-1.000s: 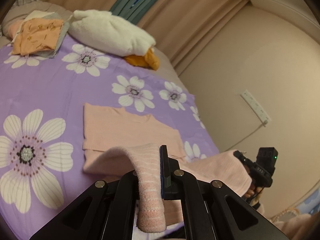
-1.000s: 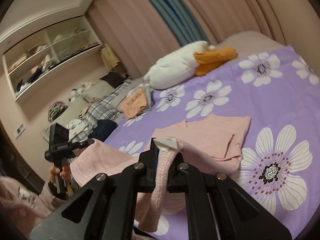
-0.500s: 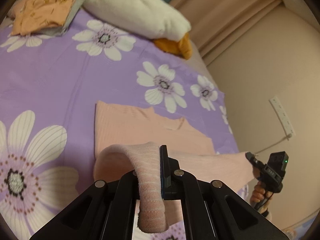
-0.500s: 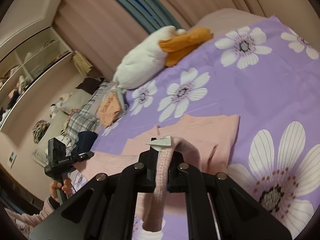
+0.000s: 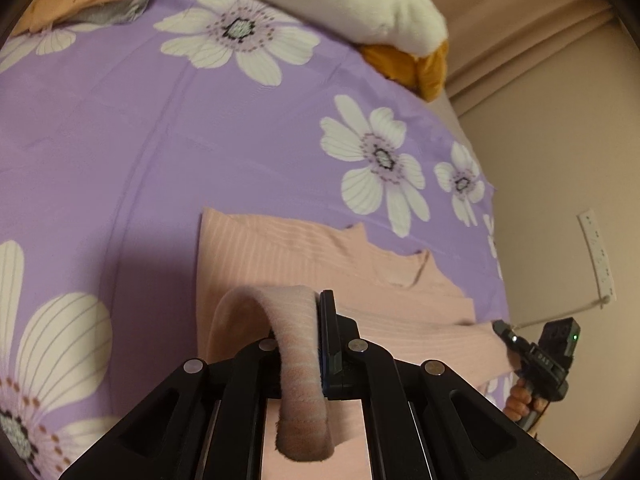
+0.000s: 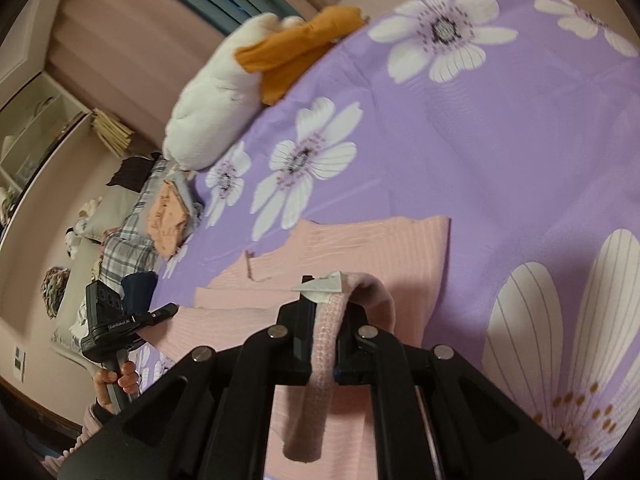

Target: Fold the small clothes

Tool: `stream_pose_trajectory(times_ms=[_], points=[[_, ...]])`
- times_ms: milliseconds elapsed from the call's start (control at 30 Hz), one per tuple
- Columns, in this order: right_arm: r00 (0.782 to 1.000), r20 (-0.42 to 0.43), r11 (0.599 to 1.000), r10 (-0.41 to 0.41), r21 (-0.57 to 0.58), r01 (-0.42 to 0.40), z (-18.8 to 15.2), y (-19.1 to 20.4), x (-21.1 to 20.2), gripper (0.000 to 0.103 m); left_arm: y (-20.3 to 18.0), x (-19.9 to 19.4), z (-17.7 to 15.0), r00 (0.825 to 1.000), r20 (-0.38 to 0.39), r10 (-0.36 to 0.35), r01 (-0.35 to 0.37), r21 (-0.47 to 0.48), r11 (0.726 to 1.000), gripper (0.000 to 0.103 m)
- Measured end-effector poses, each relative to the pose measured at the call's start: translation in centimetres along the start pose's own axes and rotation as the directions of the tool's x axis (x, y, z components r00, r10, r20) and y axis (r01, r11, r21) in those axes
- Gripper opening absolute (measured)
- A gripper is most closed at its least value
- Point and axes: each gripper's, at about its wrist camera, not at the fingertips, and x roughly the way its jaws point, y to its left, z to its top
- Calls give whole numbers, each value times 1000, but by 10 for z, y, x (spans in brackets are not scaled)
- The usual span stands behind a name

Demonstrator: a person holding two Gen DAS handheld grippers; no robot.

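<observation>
At lower centre of each wrist view, the left gripper and right gripper pinch the pink top's hem in their fingers; beyond, it lies mid-frame on the purple bed; carry both corners forward evenly, landing hem square on neckline.

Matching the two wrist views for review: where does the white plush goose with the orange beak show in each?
Left wrist: white plush goose at top centre, orange beak pointing right.
Right wrist: goose at upper left, beak pointing right.
Shared landmark: pink ribbed knit top on the purple flowered bedsheet.
</observation>
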Motion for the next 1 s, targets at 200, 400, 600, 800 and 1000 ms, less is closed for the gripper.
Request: stream_pose_trajectory(times_ms=[200,400,600,800,1000], points=[[999,-37,999,-12,43,14,2,-12,14,10,1,17,2,996,-20,82,-81,33,996,0],[999,-47,997,-24,71,27,6,-21,15,10,5,25,5,994,-33,102,-101,34,994,0],[999,-47,995,-27,90,31,11,-26,15,14,6,29,10,993,-53,108,-106,27,994,0],[998,-62,993,-22,116,29,15,-29,21,16,7,33,15,990,-79,113,-112,5,994,0],[998,-66,985,-9,169,20,19,-36,23,24,9,31,18,989,-108,102,-105,-19,994,1]])
